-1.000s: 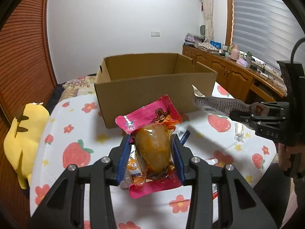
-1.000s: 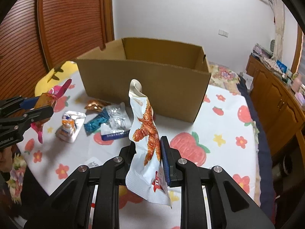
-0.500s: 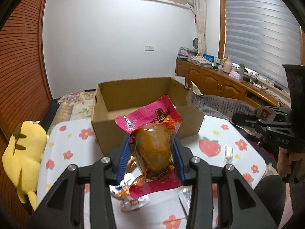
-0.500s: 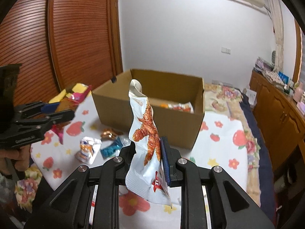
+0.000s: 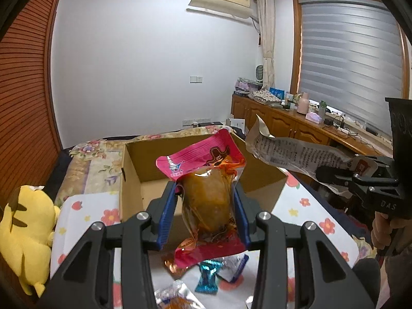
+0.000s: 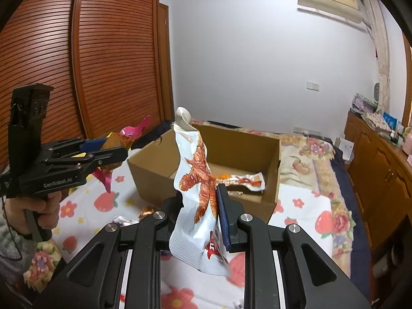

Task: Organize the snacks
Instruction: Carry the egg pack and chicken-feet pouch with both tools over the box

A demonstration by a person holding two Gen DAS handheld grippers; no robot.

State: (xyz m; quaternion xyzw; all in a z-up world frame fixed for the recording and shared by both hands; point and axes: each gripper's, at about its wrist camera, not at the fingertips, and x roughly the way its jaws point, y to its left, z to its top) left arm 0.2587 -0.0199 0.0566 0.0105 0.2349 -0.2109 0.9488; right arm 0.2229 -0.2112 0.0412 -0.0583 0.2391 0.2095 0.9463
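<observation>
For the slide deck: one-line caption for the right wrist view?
Right gripper holds a white chicken-feet packet before the open cardboard box.

The right gripper (image 6: 198, 215) is clamping a white crinkled snack pouch (image 6: 197, 195) before an open brown cardboard box (image 6: 273, 180); the left gripper (image 6: 113, 154) is pinching a pink packet (image 6: 128, 132)
</observation>
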